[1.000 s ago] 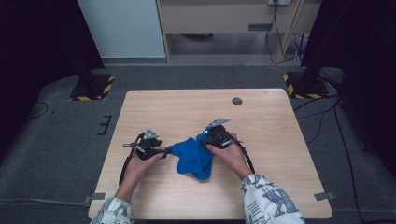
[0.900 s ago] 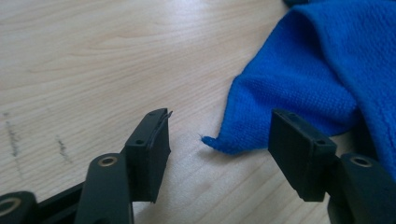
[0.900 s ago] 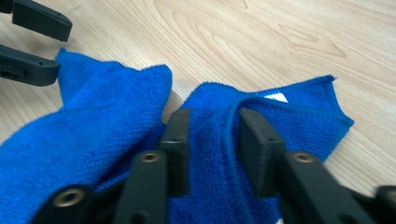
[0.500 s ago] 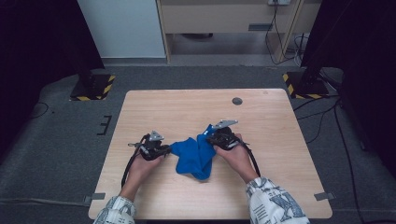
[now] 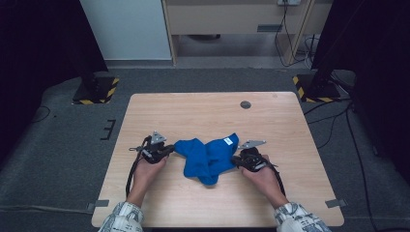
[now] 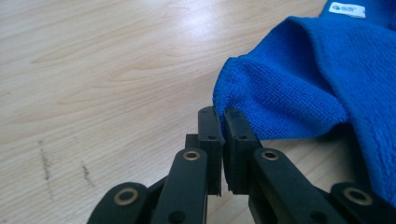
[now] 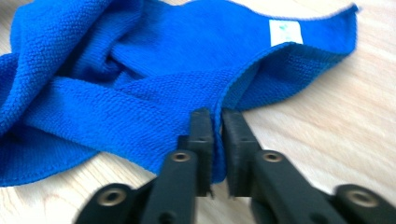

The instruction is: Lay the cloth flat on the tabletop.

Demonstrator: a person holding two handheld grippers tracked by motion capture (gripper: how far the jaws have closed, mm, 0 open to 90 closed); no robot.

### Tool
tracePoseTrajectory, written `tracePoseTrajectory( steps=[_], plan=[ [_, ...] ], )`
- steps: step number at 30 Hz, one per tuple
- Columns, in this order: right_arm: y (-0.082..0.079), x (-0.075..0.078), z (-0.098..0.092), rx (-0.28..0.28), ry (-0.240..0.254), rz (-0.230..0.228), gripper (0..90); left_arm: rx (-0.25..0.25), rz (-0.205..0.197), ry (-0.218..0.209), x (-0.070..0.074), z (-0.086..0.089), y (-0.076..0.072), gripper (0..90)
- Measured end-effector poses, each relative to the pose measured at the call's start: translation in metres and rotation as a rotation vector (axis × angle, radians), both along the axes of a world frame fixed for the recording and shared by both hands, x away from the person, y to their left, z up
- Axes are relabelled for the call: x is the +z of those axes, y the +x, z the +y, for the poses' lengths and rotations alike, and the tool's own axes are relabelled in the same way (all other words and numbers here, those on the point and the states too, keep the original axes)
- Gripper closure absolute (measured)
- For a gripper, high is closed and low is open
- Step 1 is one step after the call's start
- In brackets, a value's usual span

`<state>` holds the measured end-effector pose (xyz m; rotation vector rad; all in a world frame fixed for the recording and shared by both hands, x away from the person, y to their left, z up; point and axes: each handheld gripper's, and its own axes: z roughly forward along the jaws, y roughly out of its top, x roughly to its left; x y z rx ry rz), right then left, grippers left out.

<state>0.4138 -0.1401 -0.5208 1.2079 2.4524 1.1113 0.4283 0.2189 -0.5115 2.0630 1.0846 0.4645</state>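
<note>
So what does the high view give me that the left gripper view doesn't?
High view alone: both hands, the right tongs shut on the cloth's right edge, the whole table with its round grommet, the floor around it. Left gripper view alone: the left tongs seen close, jaws pinched on a corner fold with cloth between them, the terry weave, dark scuffs on the wood. Both: the blue cloth, its white label, the wooden top.

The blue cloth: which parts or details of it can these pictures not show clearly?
- White label on the blue cloth: print blurred in the right gripper view, too small in the high view.
- Cloth edge inside the left gripper: hidden by the pads.
- Cloth's underside: hidden by its own folds.
</note>
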Motion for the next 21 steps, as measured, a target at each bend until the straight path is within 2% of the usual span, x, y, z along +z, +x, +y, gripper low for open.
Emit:
tracePoseTrajectory(
  steps=[7,9,10,13,14,16,21],
  plan=[
    [0.004,0.012,-0.010,-0.033,0.024,0.004,35.3,-0.008,0.002,-0.003,0.000,-0.003,-0.001,85.9],
    [0.006,0.016,-0.012,-0.039,0.005,-0.012,24.4,-0.007,0.000,-0.005,0.000,-0.003,-0.002,85.7],
    [0.008,0.018,-0.013,-0.040,0.012,-0.014,21.8,-0.008,-0.001,-0.004,0.000,-0.003,-0.002,85.7],
    [0.013,0.024,-0.018,-0.061,0.040,-0.024,20.8,-0.007,-0.005,-0.006,0.001,-0.003,-0.001,85.6],
    [0.014,0.026,-0.018,-0.064,0.043,-0.015,21.9,-0.006,-0.004,-0.007,0.000,-0.003,-0.001,85.5],
    [0.019,0.029,-0.018,-0.067,0.038,-0.036,24.4,-0.006,-0.003,-0.007,0.000,-0.003,-0.001,85.4],
    [0.041,0.033,-0.013,-0.093,0.037,-0.037,38.7,-0.009,-0.006,-0.006,0.000,-0.003,-0.001,85.2]
  ],
)
